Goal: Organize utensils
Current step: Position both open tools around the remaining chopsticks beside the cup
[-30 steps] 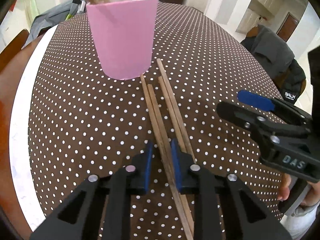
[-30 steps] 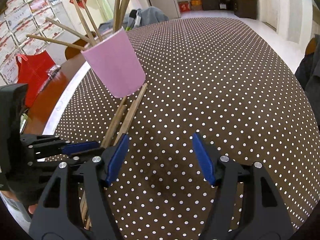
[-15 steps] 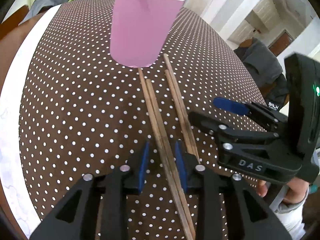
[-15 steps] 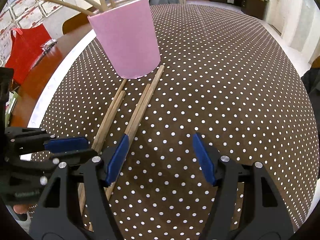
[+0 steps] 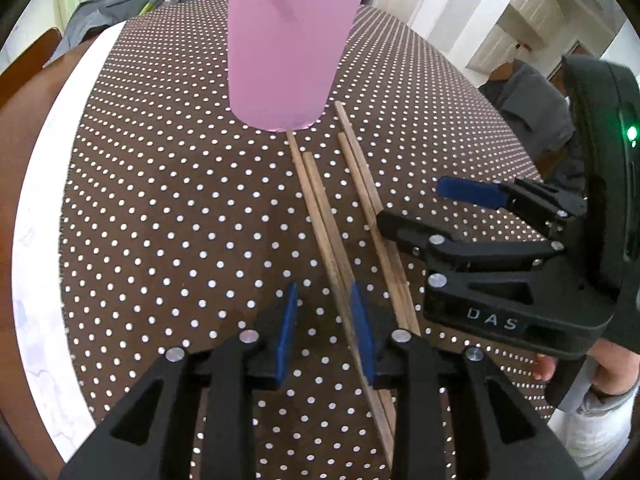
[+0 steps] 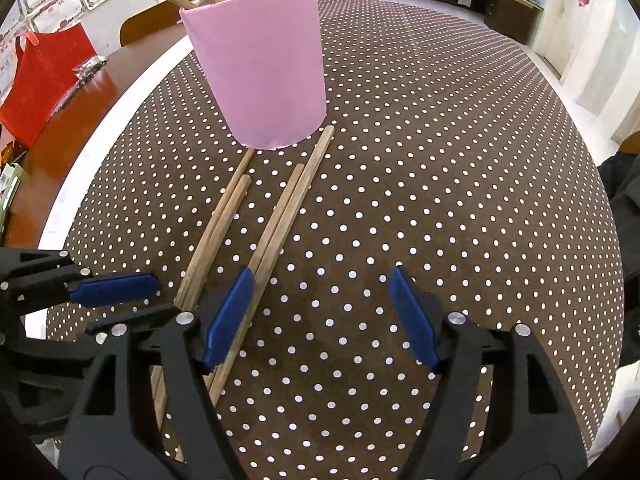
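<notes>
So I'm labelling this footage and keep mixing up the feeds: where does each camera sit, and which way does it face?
Left wrist: on the left gripper, looking steeply down along its fingers at two chopsticks between them; the right gripper and a hand show at right.
Right wrist: on the right gripper, angled down at the dotted tablecloth, fingers opening with nothing between them; the left gripper shows at lower left.
Shared: pink cup, both chopstick pairs, tablecloth.

Pink cup (image 6: pixel 260 68) blocks ahead; dotted cloth (image 6: pixel 440 200) right of it open
</notes>
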{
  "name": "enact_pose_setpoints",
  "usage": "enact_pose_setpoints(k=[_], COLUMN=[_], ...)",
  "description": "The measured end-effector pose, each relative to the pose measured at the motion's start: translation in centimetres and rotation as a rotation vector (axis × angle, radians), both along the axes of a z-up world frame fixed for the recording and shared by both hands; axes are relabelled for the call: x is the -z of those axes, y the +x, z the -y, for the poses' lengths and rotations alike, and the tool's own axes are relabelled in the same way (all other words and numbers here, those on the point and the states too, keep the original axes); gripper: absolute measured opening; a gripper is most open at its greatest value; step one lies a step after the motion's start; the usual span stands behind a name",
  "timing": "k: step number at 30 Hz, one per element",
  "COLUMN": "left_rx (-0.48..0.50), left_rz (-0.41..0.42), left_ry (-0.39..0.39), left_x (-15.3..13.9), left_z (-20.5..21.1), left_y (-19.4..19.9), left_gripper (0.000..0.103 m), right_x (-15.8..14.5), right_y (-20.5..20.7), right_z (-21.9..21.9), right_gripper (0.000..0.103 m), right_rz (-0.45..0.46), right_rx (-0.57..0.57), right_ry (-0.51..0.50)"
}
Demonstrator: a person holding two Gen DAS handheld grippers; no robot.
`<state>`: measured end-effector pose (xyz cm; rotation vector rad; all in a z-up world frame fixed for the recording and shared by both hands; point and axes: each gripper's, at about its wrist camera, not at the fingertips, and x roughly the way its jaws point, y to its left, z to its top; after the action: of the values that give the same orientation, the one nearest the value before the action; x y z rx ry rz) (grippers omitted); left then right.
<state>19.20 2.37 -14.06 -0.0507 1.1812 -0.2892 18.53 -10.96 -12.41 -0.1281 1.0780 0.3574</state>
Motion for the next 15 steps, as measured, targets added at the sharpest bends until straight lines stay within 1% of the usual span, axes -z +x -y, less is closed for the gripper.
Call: enact_pose_setpoints(k=[3,5,10,12,15], left_rx=[0.007,-0.004,-0.02,-0.031,-0.049], left_rz=[0.011,0.013,0.025,0.027,0.026], left_ry=[0.033,0.053,0.102,0.112,0.105], left_x=[-0.2,-0.3,-0.6,-0.7,-0.4], left_z=[0.3,0.8,1.1,1.1,1.1], left_y=[-0.5,-0.5,-0.7,-0.6,0.2], left_gripper=[0.028,0.031,0.036,0.038,0.038], right_x=[0.1,0.2,0.6,0.6,0.7], right_y=[0.1,0.2,0.2,0.3,0.4], right_z=[-0.9,-1.5,-1.5,-1.4,-1.7], right_gripper=[0.071,0.071,0.071,0.071,0.072], right_rz=[0.007,0.009,-0.013,-0.018,-0.02], right_rx=[-0.004,-0.009,-0.029,-0.029,-0.026], right_ry=[-0.019,-0.024,-0.006,-0.007,-0.009])
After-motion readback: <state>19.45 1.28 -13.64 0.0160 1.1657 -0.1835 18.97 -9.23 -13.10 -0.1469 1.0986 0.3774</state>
